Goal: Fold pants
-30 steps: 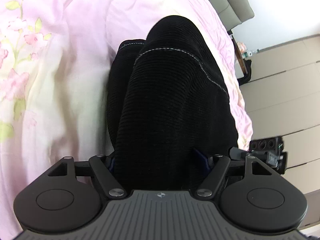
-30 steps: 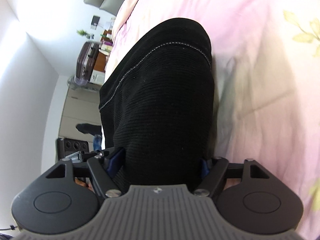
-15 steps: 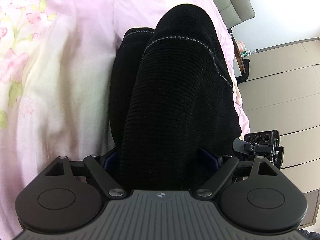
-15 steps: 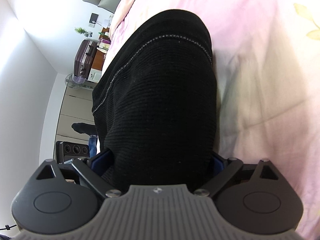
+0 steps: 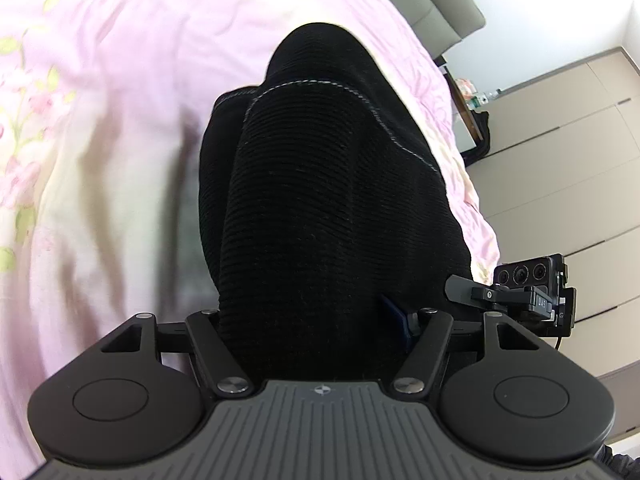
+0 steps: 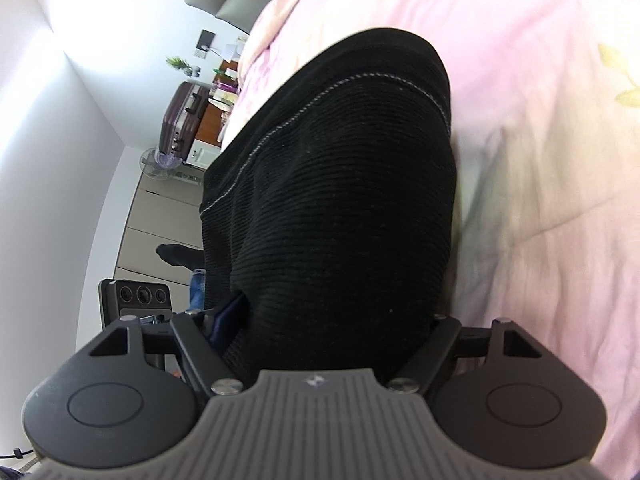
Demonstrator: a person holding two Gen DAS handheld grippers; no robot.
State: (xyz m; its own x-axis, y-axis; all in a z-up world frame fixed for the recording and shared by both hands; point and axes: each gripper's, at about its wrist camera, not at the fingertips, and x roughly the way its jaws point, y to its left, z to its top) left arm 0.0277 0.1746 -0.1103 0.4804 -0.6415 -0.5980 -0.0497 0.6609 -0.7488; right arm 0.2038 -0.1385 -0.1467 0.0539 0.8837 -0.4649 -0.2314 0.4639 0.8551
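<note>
Black ribbed pants point(image 5: 320, 200) with a pale stitched seam hang from my left gripper point(image 5: 316, 328), which is shut on the cloth; its fingertips are buried in the fabric. In the right wrist view the same pants point(image 6: 340, 208) hang from my right gripper point(image 6: 328, 332), also shut on them. The far end of the pants rests on the pink bedspread point(image 5: 120, 80). The other gripper's camera block shows at each view's edge point(image 5: 528, 292) point(image 6: 136, 296).
The pink floral bedspread point(image 6: 540, 160) fills most of both views. A grey headboard point(image 5: 440, 4) stands at the bed's far end. Beige wardrobe doors point(image 5: 560, 160) line the room. A purple suitcase point(image 6: 180, 120) and a cluttered bedside table point(image 6: 224, 88) stand beyond the bed's edge.
Both grippers, still holding the pants, have shifted over the bed. The jaws look narrower on the cloth than half a second ago. The pants' hanging fold has sagged a little lower.
</note>
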